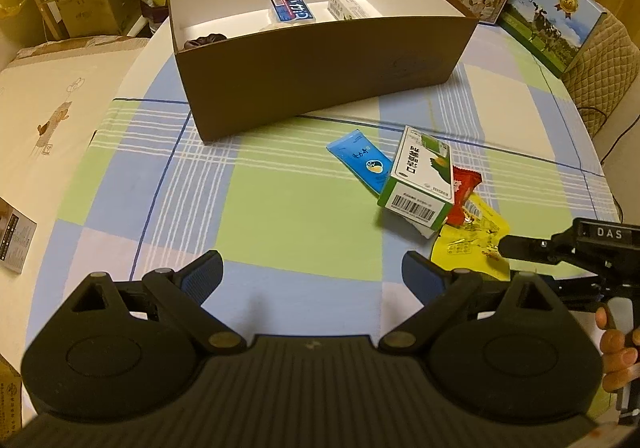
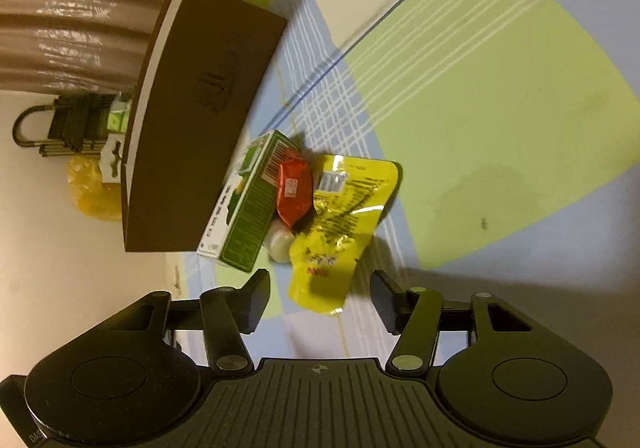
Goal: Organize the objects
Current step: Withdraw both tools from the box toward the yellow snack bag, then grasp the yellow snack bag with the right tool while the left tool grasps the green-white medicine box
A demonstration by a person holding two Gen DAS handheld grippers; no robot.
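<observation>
Checked tablecloth [image 1: 280, 207], brown box [image 1: 320, 67] at its far side holding a few small packs, green carton [image 1: 420, 175] leaning on red packet [image 1: 464, 191] and yellow pouch [image 2: 340, 224], blue sachet [image 1: 360, 163] beside, left gripper [image 1: 312, 272] wide and empty, right gripper [image 2: 320, 300] wide astride the pouch's near end

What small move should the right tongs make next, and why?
Probably ease the right tongs forward and close on the yellow packet. They are open, the packet's near end lies between the fingers, and it is still outside the brown box.
</observation>
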